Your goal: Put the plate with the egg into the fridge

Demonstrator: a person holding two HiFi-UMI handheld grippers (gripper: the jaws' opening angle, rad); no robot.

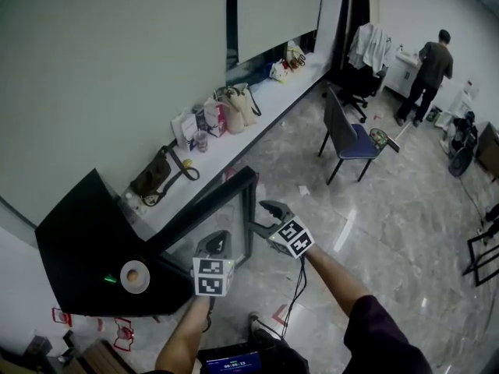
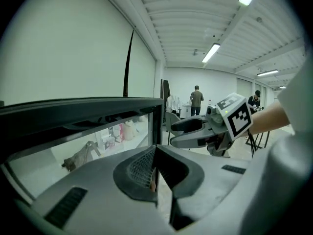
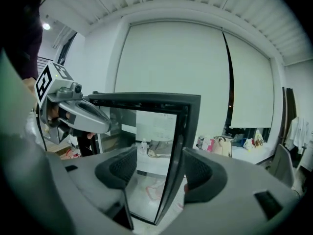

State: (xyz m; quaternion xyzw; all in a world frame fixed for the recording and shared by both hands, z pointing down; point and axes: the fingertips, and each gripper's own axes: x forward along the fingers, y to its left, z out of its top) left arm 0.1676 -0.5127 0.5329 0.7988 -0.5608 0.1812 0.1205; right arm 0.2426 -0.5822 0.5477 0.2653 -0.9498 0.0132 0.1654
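Plate [image 1: 125, 285] with the egg [image 1: 133, 273] sits on top of the black fridge [image 1: 78, 232], near the top's edge closest to the grippers. It's not inside yet.

Key relation: the plate lies left of the left gripper [image 1: 218, 238], near it but apart. The plate is round, so no long axis to line up with; a rim grab from the right side looks workable.

Left gripper is clenched, jaws together, nothing visible between them. It points past the door's top edge, not at the plate. My read is that it's the nearer gripper for the pickup, but it has to open first.

The glass door [image 1: 207, 209] is swung open. Its top edge runs from the fridge out toward the upper right, and its free end sits between the two grippers.

Right gripper [image 1: 257, 215] is at that free end. Its own view shows the jaws apart with the door's dark frame [image 3: 178, 151] standing between them, pads not pressing on it. So it's released, not holding the door. It's well apart from the plate, with the door in between.

The fridge interior isn't visible from the head view, so I can't judge shelf clearance.

Risk, as I see it: the door may swing now that nothing grips it, and the egg lies loose on the plate, so keep the plate level.

Room: a white ledge [image 1: 234, 142] with bags [image 1: 230, 107] along the wall behind the fridge, polished stone floor [image 1: 390, 209], a blue chair [image 1: 347, 135] mid-room, and a person [image 1: 429, 72] at the far right, well clear.
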